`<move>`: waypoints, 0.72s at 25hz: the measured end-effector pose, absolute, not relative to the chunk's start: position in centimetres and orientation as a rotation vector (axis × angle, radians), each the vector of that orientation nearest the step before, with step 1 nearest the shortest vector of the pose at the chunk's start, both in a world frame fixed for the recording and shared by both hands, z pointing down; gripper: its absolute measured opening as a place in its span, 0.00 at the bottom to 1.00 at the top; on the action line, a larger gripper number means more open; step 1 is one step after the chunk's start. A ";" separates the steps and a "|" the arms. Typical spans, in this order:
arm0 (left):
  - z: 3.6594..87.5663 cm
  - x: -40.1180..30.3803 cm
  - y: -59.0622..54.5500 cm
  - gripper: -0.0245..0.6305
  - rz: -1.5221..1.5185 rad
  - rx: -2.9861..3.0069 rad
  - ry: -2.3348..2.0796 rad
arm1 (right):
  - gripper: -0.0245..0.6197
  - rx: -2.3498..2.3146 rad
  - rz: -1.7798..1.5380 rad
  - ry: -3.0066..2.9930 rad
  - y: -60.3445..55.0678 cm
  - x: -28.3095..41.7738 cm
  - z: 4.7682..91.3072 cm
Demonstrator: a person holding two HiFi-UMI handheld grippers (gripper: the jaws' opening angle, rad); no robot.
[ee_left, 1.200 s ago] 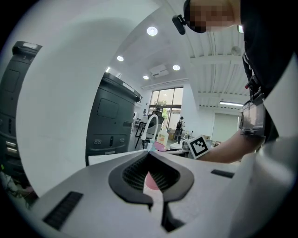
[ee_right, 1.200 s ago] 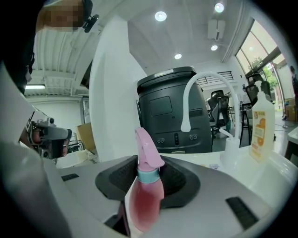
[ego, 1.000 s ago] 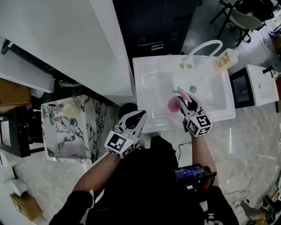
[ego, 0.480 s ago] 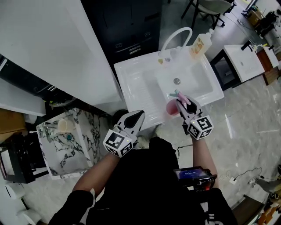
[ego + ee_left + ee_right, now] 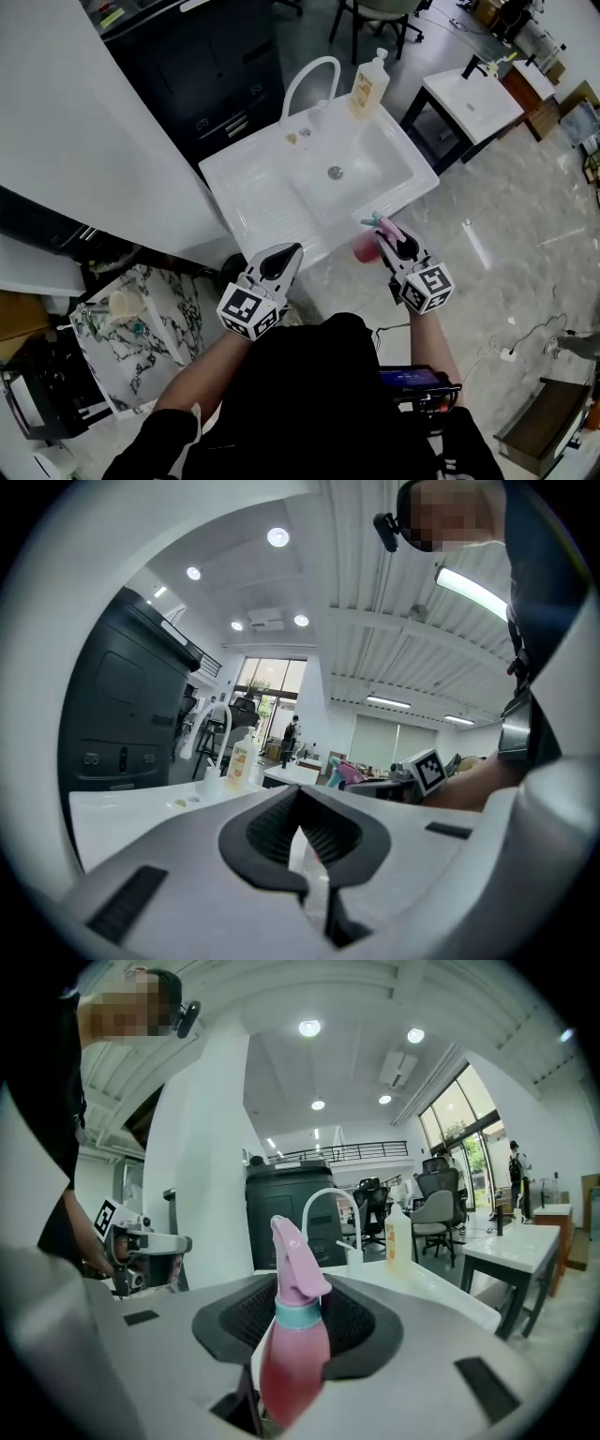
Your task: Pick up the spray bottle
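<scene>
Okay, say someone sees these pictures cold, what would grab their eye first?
The pink spray bottle stands out most: it sits upright, clamped in the right claw and held in the air just in front of the near edge of the white sink. Next comes the left claw, shut and empty, off to its left by the sink's front corner.

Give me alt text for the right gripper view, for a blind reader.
The right gripper holds a pink spray bottle upright between its jaws. Behind it stand a white sink, its curved faucet and a soap bottle; the left gripper shows at the left.
</scene>
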State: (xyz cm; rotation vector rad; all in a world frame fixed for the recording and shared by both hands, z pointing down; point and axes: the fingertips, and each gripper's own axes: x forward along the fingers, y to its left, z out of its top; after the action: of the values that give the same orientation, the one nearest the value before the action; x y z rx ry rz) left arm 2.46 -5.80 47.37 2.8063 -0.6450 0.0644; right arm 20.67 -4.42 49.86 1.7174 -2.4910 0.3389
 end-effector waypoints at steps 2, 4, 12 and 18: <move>47.4 3.8 -5.2 0.05 0.076 2.819 -0.606 | 0.29 1.753 0.339 -2.469 -3.0 22.0 49.7; 47.6 5.0 -4.5 0.05 0.086 2.831 -0.568 | 0.29 1.784 0.336 -2.447 -1.6 23.2 49.5; 48.4 9.8 -2.7 0.05 0.140 2.850 -0.497 | 0.29 1.849 0.331 -2.416 1.6 27.6 49.1; 48.9 14.6 -0.1 0.05 0.166 2.859 -0.415 | 0.29 1.910 0.332 -2.381 5.0 31.5 48.7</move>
State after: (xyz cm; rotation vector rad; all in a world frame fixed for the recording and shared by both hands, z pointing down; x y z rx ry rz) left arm 14.61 -0.14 48.85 2.8588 -0.4155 0.1660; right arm 31.54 5.01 48.67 1.9097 -2.3814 0.3322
